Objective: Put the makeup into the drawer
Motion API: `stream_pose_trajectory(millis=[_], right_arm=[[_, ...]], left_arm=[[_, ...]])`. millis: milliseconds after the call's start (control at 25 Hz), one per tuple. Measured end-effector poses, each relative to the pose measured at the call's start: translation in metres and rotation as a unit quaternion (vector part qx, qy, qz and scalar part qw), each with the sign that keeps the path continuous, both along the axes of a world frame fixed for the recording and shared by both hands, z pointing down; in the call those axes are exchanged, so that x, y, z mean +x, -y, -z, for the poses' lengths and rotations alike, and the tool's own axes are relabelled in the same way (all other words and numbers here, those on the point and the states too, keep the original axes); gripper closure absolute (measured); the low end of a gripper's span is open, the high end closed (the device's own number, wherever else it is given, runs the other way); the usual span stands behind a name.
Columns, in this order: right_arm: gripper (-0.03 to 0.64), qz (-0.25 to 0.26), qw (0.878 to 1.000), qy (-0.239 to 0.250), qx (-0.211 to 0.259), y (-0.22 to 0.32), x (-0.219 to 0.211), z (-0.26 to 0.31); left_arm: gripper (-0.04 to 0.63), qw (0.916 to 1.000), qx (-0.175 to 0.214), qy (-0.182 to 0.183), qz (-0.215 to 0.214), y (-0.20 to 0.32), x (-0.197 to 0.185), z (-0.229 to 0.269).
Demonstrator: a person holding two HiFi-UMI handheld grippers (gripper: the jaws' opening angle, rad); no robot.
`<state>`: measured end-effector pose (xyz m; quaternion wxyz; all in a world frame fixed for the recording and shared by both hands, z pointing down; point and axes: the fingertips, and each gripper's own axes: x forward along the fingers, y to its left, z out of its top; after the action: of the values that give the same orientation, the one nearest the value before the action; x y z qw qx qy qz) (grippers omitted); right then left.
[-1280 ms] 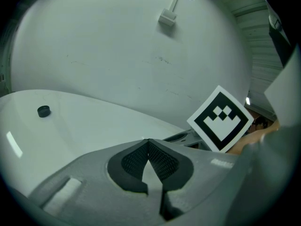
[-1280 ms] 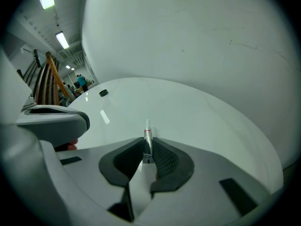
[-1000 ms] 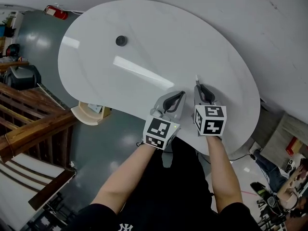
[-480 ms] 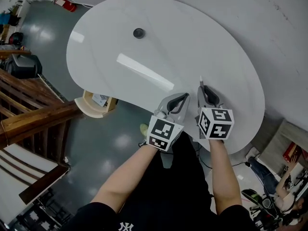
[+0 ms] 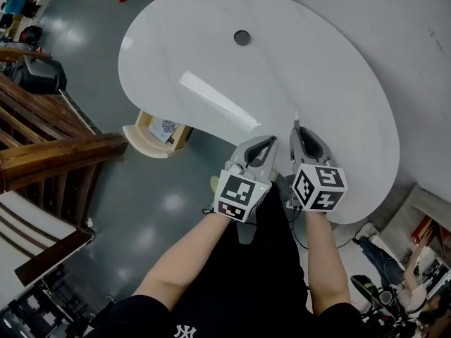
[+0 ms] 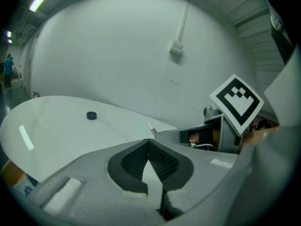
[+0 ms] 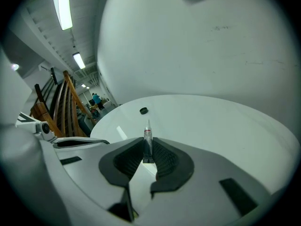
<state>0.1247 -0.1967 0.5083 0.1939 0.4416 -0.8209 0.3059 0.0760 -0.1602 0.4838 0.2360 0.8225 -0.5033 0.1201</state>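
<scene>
Scene: white curved desk (image 5: 331, 76) beside a pale wall (image 5: 409, 34), seen steeply from above.
Right gripper (image 7: 148, 147): jaws pinching a slim makeup tube (image 7: 147, 136) by its lower end, pointed tip poking up and forward past the dark pads (image 7: 165, 158).
Left gripper (image 6: 149, 144): jaws pressed together at the tips, nothing between them; held just beside the right gripper over the desk's near edge.
Drawer (image 5: 163, 131): wooden, open, jutting from under the desk's left edge, something printed lying inside.
Makeup: off the desk, carried in the right jaws, well apart from the drawer.
Also on the desk: small dark round piece (image 5: 242, 37), far side, alone.
Handling: likely light, stiff and smooth, so apt to swivel or slip in a grip this near its end; probably safer pinched at mid-body, flat across the pads, with gentle pressure.
</scene>
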Motion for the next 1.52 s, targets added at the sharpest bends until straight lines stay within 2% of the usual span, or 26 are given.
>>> stream_pose_trajectory(millis=[280, 640, 1240, 1520], right_arm=[[0.548, 0.034, 0.999, 0.017, 0.026, -0.014, -0.046, 0.004], [0.548, 0.095, 0.994, 0.028, 0.051, -0.044, -0.131, 0.016], [0.548, 0.191, 0.979, 0.041, 0.059, -0.094, -0.256, 0.007], [0.548, 0.226, 0.972, 0.039, 0.051, -0.116, -0.311, -0.014]], left_arm=[[0.588, 0.9987, 0.018, 0.001, 0.048, -0.02, -0.046, 0.001], [0.588, 0.9934, 0.027, -0.003, 0.112, -0.049, -0.122, 0.004], [0.588, 0.9816, 0.018, -0.006, 0.19, -0.096, -0.23, -0.014], [0.588, 0.9739, 0.004, -0.011, 0.227, -0.118, -0.283, -0.035]])
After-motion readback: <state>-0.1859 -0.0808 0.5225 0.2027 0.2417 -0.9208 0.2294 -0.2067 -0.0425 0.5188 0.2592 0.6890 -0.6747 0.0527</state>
